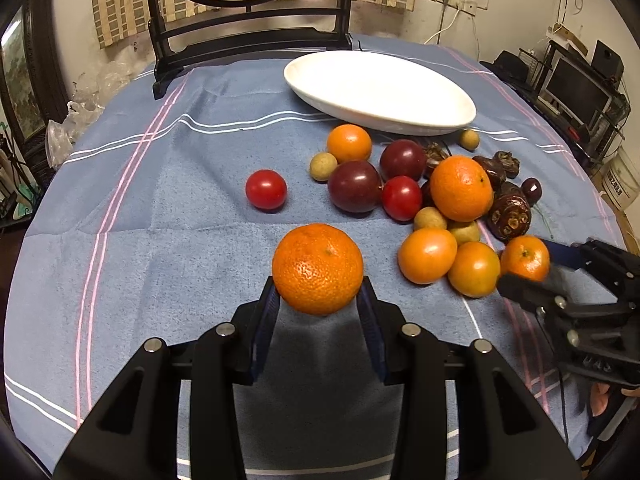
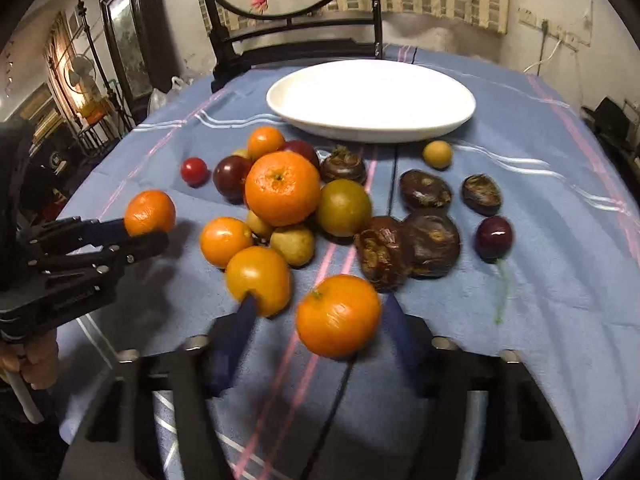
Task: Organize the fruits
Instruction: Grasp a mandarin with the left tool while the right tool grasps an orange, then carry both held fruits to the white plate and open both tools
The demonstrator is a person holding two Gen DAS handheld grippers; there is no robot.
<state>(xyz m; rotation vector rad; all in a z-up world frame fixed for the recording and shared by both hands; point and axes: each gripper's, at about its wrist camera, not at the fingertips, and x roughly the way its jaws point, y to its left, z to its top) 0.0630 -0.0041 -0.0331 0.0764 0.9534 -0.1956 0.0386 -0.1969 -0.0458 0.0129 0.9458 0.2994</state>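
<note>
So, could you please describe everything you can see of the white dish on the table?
The white dish is a shallow oval, glossy like glazed ceramic, with a low rounded rim and nothing in it. It sits flat on the blue striped cloth at the far side of the table, in front of a dark wooden stand. The heap of fruit lies on its near side; a small orange and a small tan fruit lie close to its rim. Neither gripper touches it.
</note>
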